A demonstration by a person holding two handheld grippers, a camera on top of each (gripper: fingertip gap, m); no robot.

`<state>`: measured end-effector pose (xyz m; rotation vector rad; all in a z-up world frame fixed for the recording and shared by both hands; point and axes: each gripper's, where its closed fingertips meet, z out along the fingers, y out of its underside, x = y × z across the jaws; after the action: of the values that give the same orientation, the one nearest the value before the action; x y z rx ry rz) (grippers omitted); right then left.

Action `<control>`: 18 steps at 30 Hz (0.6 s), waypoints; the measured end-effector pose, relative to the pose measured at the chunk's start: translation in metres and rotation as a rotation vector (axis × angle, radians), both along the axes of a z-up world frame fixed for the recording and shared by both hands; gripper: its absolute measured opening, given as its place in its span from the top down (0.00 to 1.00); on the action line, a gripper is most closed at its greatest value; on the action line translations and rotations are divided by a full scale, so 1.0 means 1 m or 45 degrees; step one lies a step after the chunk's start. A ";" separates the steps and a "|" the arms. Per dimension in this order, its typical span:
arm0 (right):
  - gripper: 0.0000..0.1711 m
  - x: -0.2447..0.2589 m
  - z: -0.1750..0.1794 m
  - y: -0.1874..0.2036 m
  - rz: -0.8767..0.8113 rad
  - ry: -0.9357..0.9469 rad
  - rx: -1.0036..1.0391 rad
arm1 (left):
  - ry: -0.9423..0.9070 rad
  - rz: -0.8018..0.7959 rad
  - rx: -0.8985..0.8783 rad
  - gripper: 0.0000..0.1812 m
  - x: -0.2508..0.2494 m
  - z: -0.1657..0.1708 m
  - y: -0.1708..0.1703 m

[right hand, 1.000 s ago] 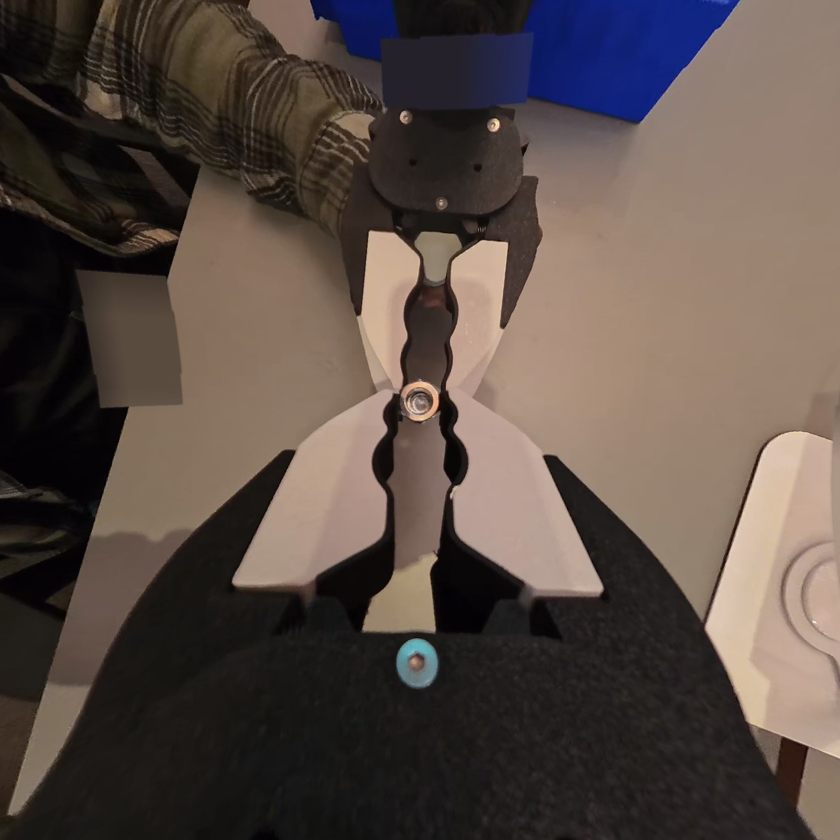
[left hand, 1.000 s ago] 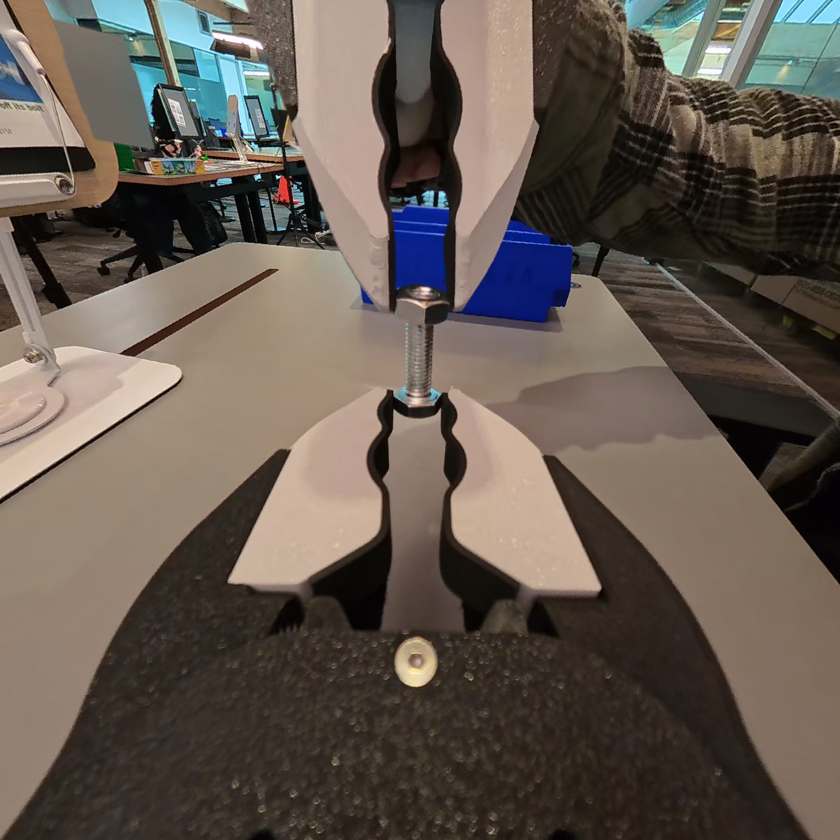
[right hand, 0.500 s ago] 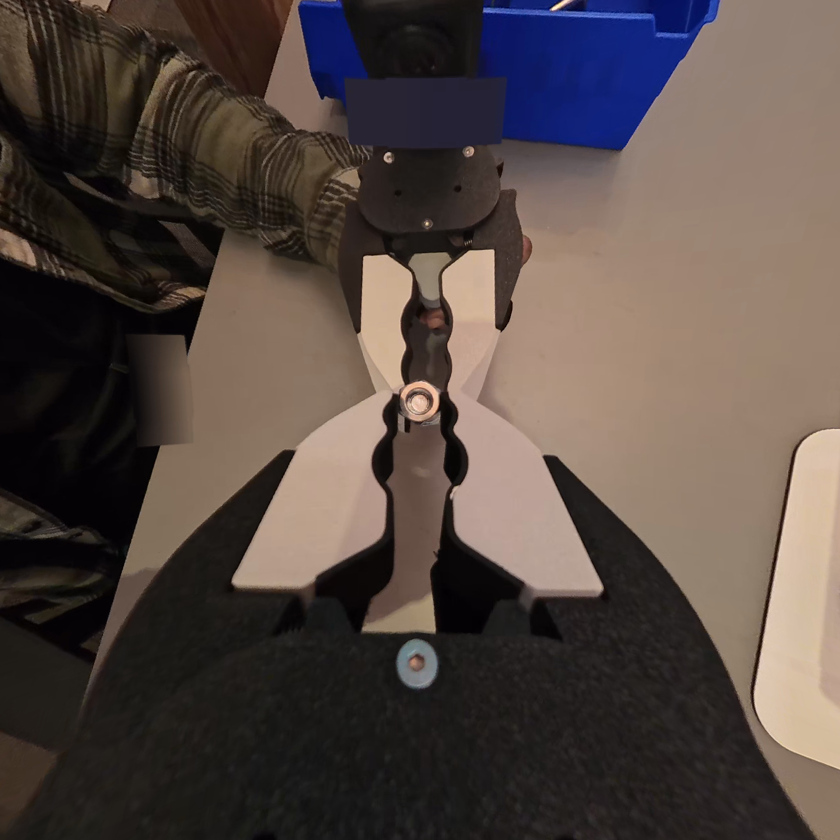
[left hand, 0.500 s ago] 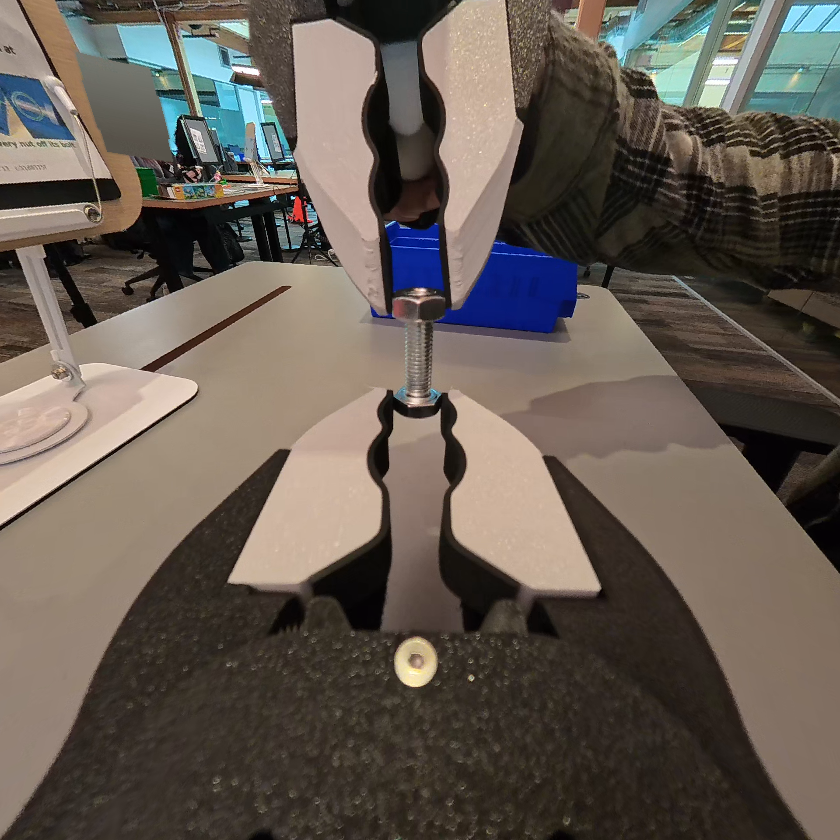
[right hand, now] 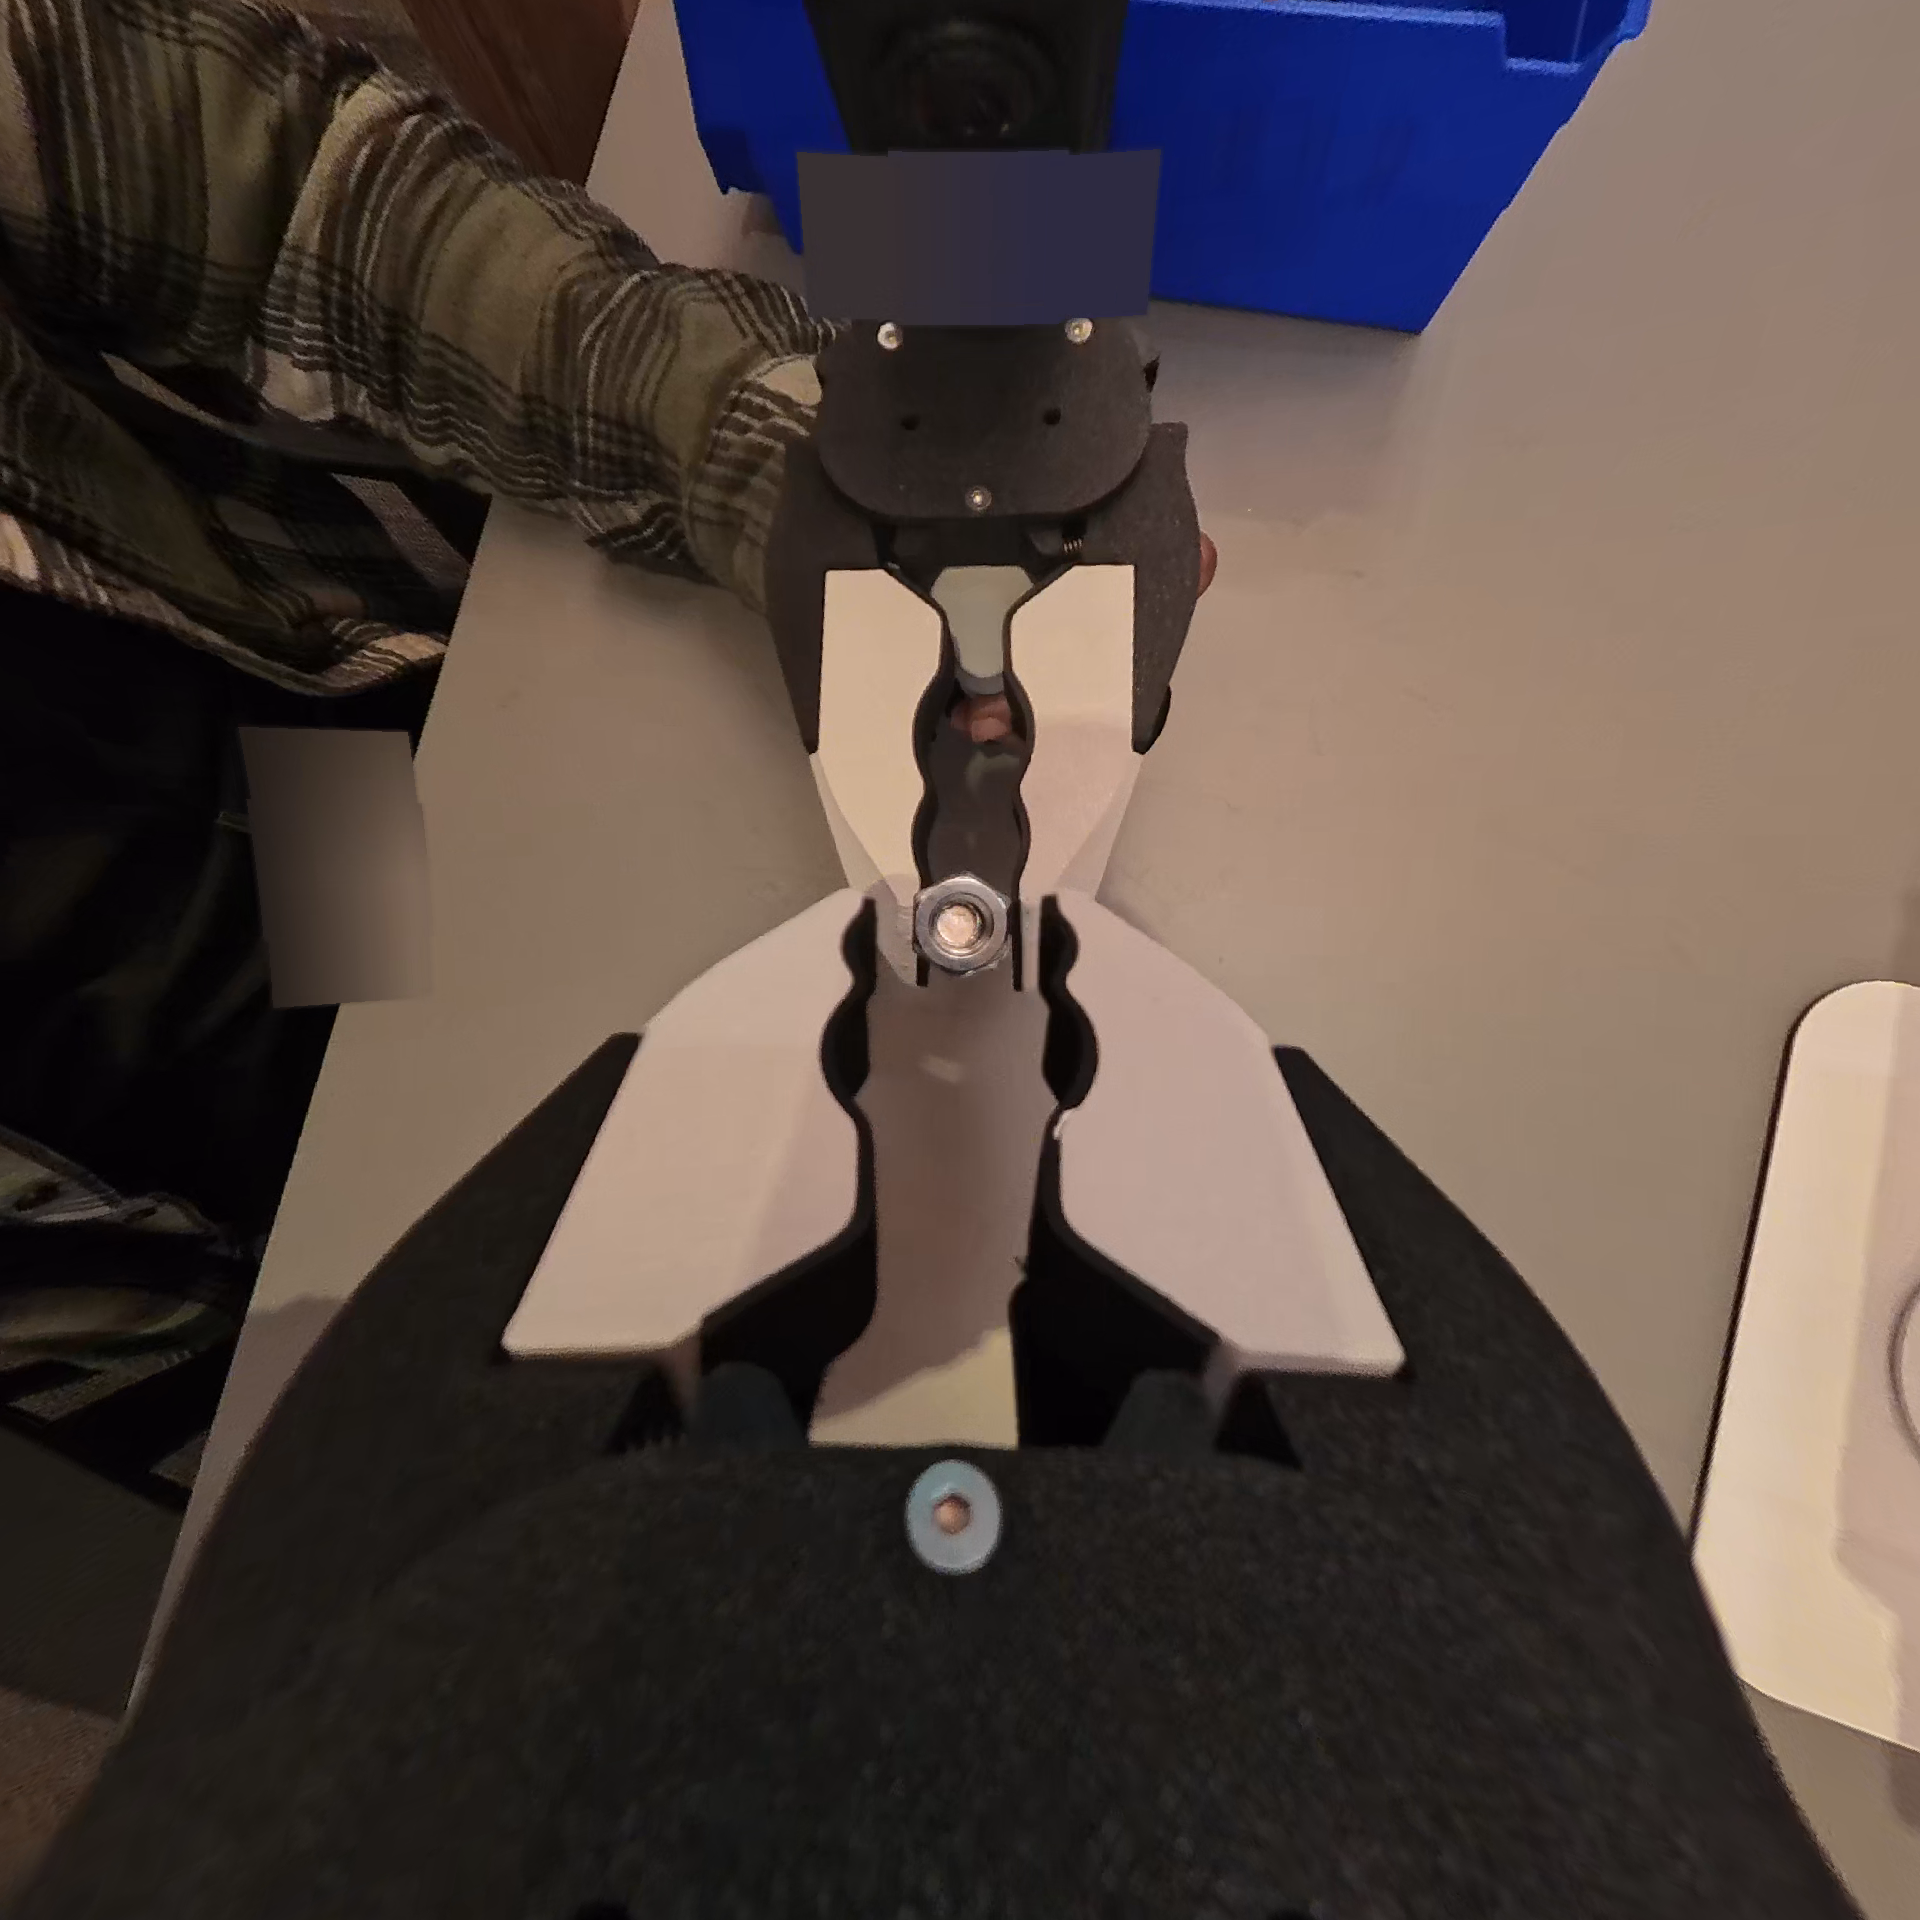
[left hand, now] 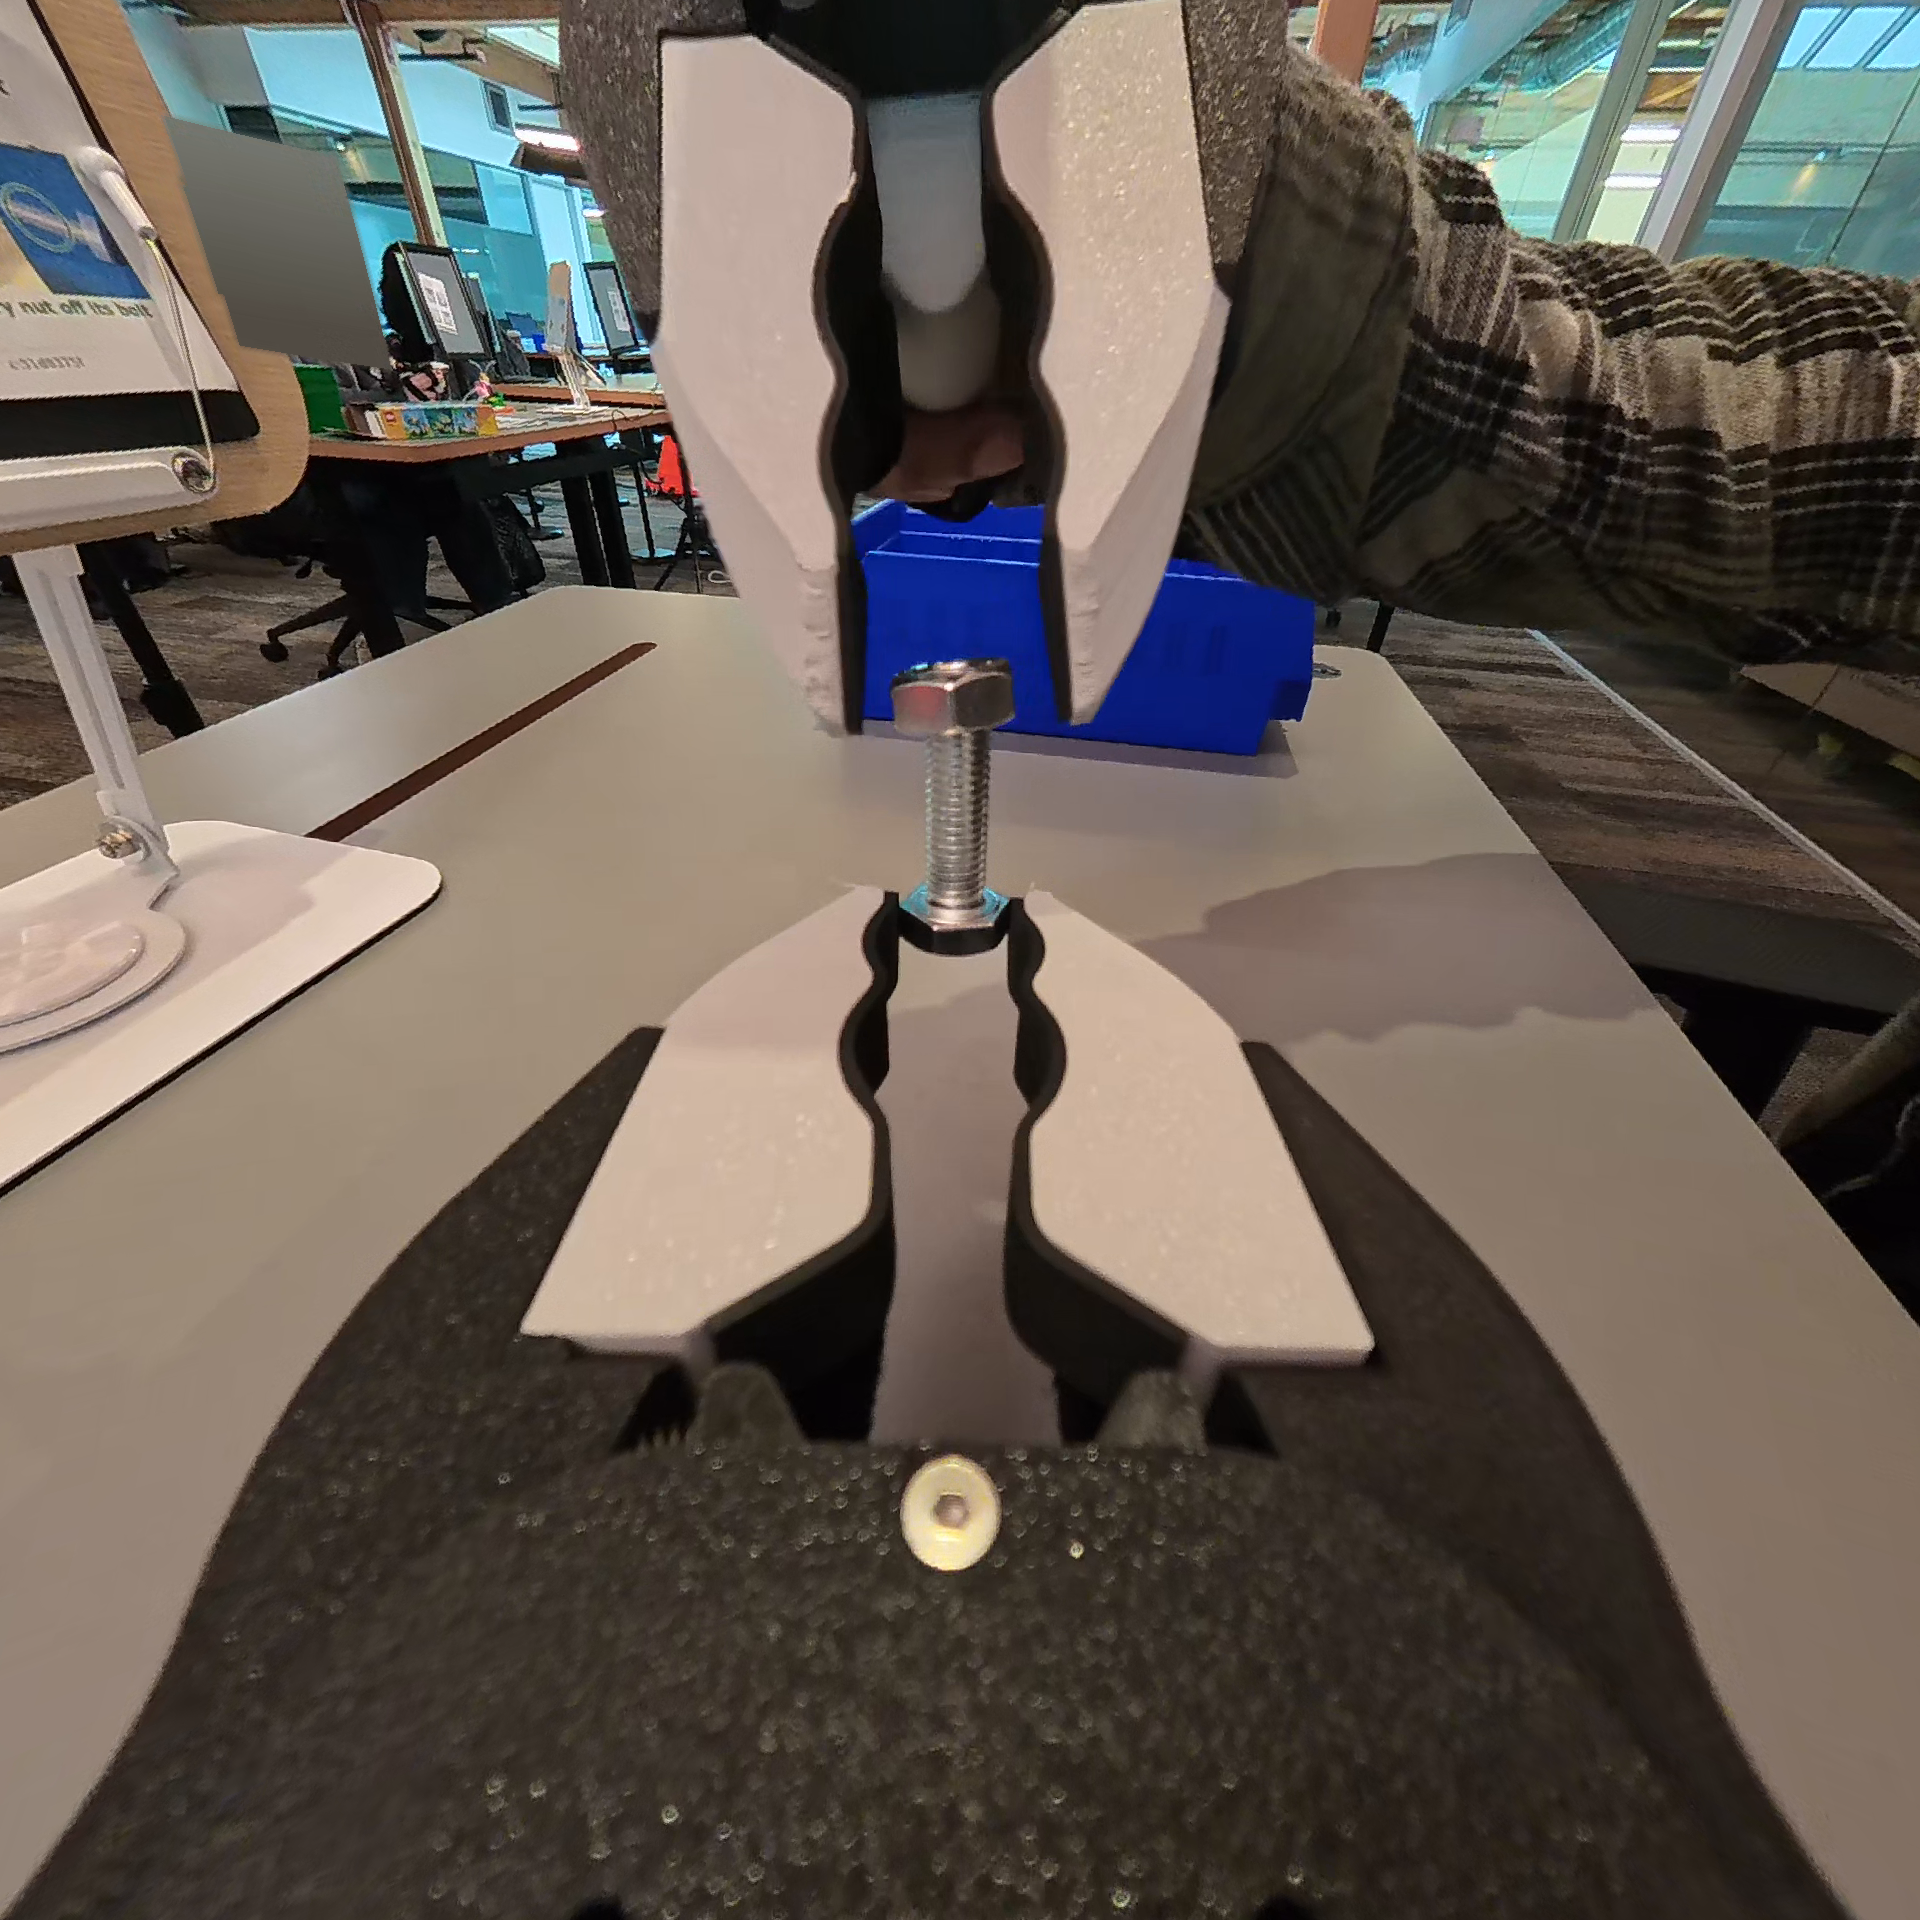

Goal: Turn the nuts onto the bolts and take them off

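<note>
A silver bolt point(left hand: 954, 821) stands upright above the grey table point(left hand: 1403, 1195), head up. My left gripper point(left hand: 951, 916) is shut on the nut point(left hand: 951, 925) at the bolt's lower end. My right gripper point(left hand: 954, 707) hangs over it from above, open, with a fingertip on each side of the hex head point(left hand: 952, 694) and a gap on both sides. In the right wrist view I look straight down on the bolt head point(right hand: 956, 923) between my right gripper's open tips point(right hand: 956, 940). The left gripper point(right hand: 968, 883) shows beyond it, shut under the head.
A blue bin point(left hand: 1174, 644) stands at the far end of the table and also shows in the right wrist view point(right hand: 1299, 156). A white stand base point(left hand: 208, 935) lies to the left. Plaid sleeves point(left hand: 1558, 416) reach in from the right.
My right gripper has opened and let go of the bolt head. My left gripper still holds the nut, and the bolt has stayed upright.
</note>
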<state>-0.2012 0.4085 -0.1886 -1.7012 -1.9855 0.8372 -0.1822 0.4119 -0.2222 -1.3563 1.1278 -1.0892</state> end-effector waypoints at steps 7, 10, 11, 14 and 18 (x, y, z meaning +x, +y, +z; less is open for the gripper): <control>0.69 0.001 0.021 -0.001 -0.039 0.221 -0.098 | -0.022 -0.008 0.024 0.89 -0.001 0.005 -0.002; 0.71 0.002 0.032 -0.004 -0.067 0.441 -0.247 | -0.039 -0.010 0.039 0.89 -0.002 0.008 -0.003; 0.71 0.002 0.031 -0.005 -0.075 0.491 -0.280 | -0.043 -0.011 0.042 0.89 -0.002 0.008 -0.003; 0.71 0.001 0.026 -0.003 -0.114 0.597 -0.341 | -0.048 -0.014 0.047 0.89 -0.001 0.009 -0.004; 0.73 -0.002 0.018 -0.003 -0.128 0.638 -0.391 | -0.049 -0.014 0.050 0.89 -0.001 0.009 -0.004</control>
<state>-0.2034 0.4059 -0.1706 -1.5284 -1.4812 1.4254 -0.1833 0.4077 -0.2129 -1.2946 1.1237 -1.0910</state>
